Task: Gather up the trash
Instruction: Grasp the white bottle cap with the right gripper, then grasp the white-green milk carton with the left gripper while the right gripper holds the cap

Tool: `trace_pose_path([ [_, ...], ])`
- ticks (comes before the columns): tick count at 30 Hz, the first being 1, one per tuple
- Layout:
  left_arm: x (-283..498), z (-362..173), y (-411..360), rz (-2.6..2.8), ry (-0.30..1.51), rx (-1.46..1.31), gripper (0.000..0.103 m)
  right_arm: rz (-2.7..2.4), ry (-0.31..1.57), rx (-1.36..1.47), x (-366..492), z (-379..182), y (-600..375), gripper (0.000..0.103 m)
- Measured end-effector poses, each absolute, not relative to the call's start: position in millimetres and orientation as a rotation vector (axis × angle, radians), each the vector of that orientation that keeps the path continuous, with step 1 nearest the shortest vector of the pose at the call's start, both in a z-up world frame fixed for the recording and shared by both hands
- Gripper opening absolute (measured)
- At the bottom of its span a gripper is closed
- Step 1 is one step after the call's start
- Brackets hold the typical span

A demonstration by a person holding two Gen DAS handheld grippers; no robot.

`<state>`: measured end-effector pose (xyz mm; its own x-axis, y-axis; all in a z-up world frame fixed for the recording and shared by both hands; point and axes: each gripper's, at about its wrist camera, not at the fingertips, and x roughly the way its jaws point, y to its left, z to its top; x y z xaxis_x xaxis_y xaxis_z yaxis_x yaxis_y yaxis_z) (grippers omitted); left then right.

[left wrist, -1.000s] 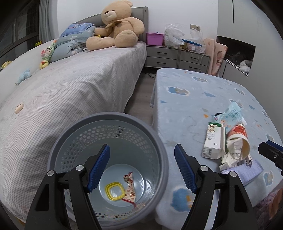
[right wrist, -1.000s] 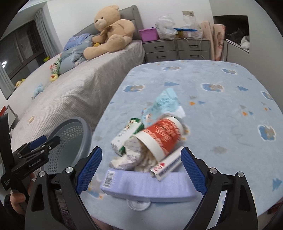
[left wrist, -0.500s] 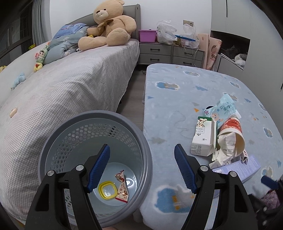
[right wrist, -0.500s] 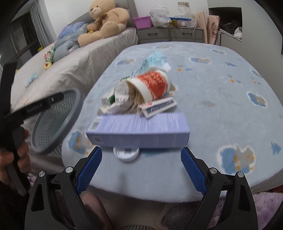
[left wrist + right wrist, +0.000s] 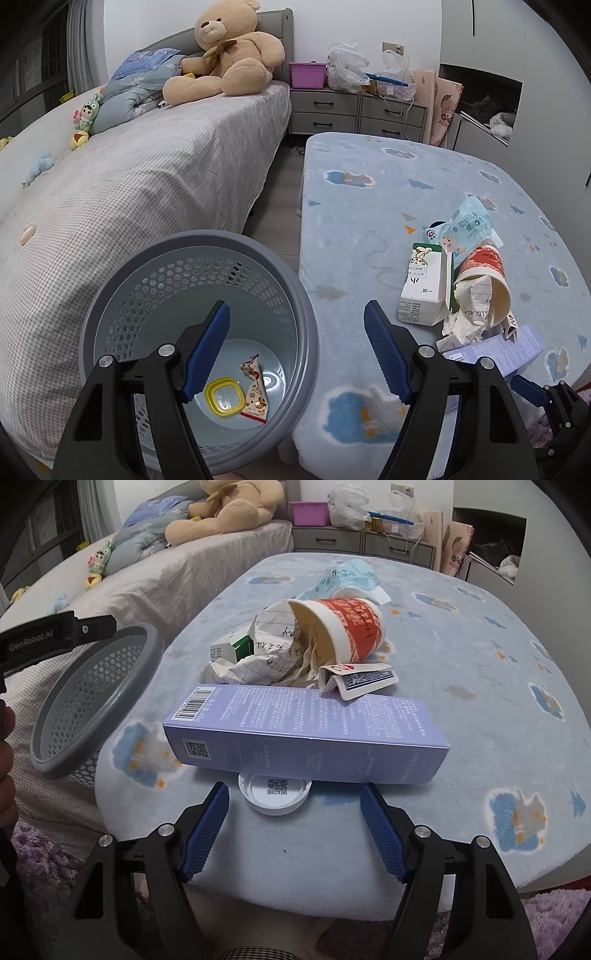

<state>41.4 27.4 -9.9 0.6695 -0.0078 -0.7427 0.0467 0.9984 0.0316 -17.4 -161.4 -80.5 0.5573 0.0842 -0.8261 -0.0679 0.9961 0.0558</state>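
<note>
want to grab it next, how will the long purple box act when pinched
The purple box looks like thin carton, probably light and empty, so it may dent under a hard pinch. It lies flat with squared edges, so it shouldn't roll. Lifting it could disturb the card resting on its far edge.

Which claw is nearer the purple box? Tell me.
Right. The right claw sits open just before the purple box; the left claw is off beside it, over the bin.

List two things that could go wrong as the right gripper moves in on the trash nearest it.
The open right gripper faces the long lilac cardboard box, which partly covers a white round plastic lid; grabbing the box may knock the lid off the table edge. The folded card packet leaning on it could slide away.
</note>
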Motion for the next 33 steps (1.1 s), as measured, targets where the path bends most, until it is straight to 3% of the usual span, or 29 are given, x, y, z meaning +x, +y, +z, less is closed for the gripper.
trace_pose_path([
  [3,42,-10,27,-0.032,0.836,0.049,0.072,0.08,0.975,0.008,-13,-83,-158,0.066],
  [9,41,-8,27,-0.036,0.832,0.047,0.072,0.09,0.985,0.009,-15,-80,-159,0.039],
  [33,47,-15,-4,-0.119,0.867,0.082,0.072,-0.023,0.959,0.187,-27,-45,-247,0.039],
])
